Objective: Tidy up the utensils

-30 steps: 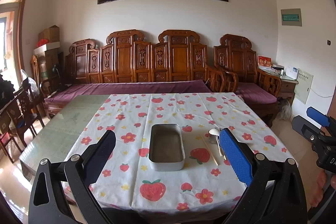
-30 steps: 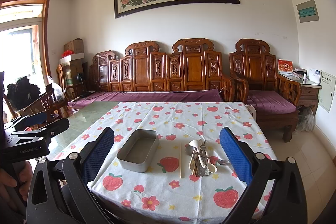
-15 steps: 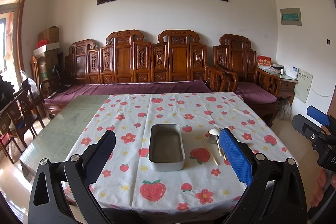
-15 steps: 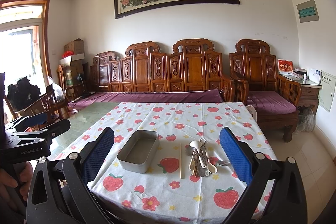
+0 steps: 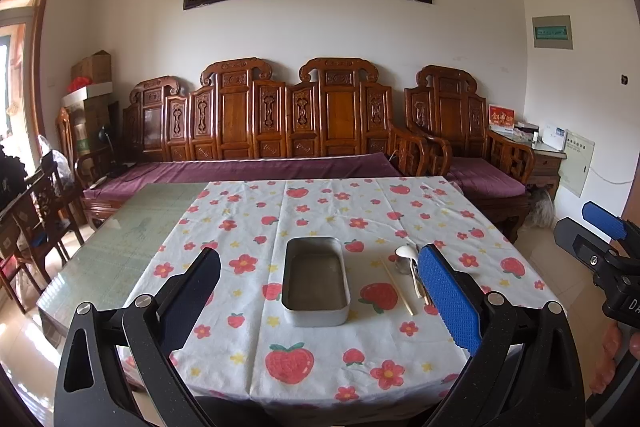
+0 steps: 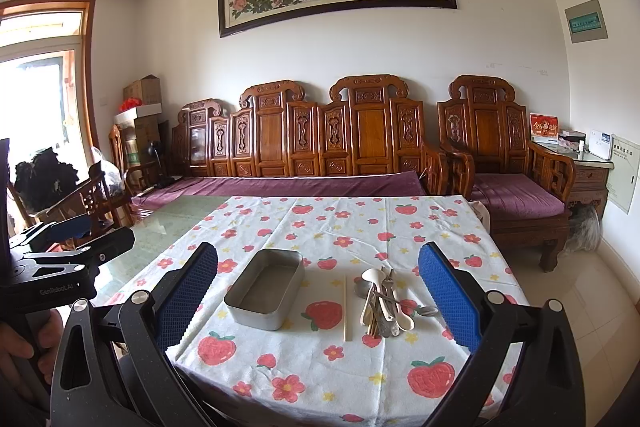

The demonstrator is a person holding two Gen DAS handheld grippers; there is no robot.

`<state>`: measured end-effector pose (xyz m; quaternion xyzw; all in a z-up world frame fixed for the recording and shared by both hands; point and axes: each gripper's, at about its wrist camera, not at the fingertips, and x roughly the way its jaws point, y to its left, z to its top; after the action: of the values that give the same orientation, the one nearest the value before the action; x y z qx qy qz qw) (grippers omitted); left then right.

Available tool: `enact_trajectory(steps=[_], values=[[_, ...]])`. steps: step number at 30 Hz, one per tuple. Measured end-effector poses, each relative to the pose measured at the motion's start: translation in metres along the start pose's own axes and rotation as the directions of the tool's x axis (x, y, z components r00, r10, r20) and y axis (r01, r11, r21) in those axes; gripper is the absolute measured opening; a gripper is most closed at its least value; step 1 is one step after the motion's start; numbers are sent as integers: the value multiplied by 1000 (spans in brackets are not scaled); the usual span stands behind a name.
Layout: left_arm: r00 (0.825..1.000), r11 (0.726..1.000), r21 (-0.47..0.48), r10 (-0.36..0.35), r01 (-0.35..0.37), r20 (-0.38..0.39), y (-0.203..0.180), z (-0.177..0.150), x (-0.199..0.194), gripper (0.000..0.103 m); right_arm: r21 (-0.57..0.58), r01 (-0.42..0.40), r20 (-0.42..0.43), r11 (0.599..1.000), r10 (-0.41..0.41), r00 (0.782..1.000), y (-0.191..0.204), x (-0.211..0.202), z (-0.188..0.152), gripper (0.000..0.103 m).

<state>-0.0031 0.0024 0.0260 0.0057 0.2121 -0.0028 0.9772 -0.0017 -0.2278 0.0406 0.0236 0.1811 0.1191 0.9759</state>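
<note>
left gripper (image 5: 320, 291): jaws wide apart, holding nothing, above the table's near edge | right gripper (image 6: 320, 287): jaws wide apart, touching nothing | metal tray (image 6: 264, 289): on strawberry-print tablecloth (image 6: 360, 227), holding nothing | chopsticks (image 6: 346, 307): just right of tray | spoon pile (image 6: 384, 301): right of chopsticks

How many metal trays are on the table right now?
1: the metal tray sits empty on the tablecloth, left of the chopsticks and the utensil pile.
</note>
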Motion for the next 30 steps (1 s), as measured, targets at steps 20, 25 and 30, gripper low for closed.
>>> enact_trajectory(steps=[20, 25, 30], values=[[987, 999, 18, -33, 36, -160, -9, -35, 75, 96, -17, -16, -125, 1000, 13, 992, -24, 67, -30, 87], [977, 998, 18, -60, 65, -205, -11, -49, 107, 96, -17, -10, -195, 1000, 7, 981, -45, 106, -44, 77], [963, 994, 19, -99, 107, -249, -16, -55, 138, 96, -37, 12, -257, 999, -21, 966, -69, 146, -55, 72]])
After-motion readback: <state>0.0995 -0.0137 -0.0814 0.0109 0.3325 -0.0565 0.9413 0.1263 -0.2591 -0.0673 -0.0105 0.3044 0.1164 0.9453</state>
